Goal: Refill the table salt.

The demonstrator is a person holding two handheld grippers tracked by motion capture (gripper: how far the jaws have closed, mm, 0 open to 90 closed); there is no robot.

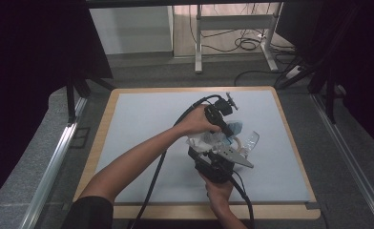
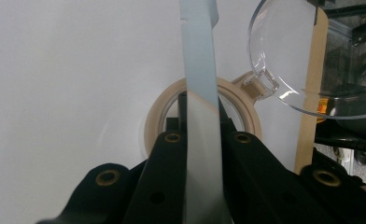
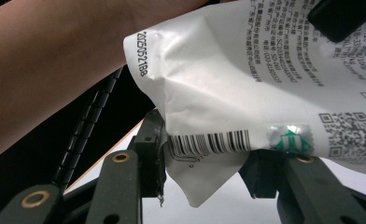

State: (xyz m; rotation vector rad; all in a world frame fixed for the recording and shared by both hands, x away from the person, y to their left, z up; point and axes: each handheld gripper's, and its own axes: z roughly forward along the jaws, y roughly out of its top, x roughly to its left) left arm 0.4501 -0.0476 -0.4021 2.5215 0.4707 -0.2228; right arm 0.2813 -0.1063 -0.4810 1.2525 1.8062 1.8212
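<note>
Left gripper jaws clenched on pale blue strip of crinkled white printed plastic pouch; right gripper jaws grasping pouch's lower barcode edge. Pouch right of centre on pale grey worktop, above cream tape ring and clear plastic lid. Open room left, toward wooden rim.

White printed pouch w/ barcode, QR code, green seal sticker & date stamp; crumpled, lower edge sits btw the jaws in right gripper view. Pale blue strip runs upright, pinched flat in left gripper view. Beige tape ring lies flat on the white mat, just behind strip.
</note>
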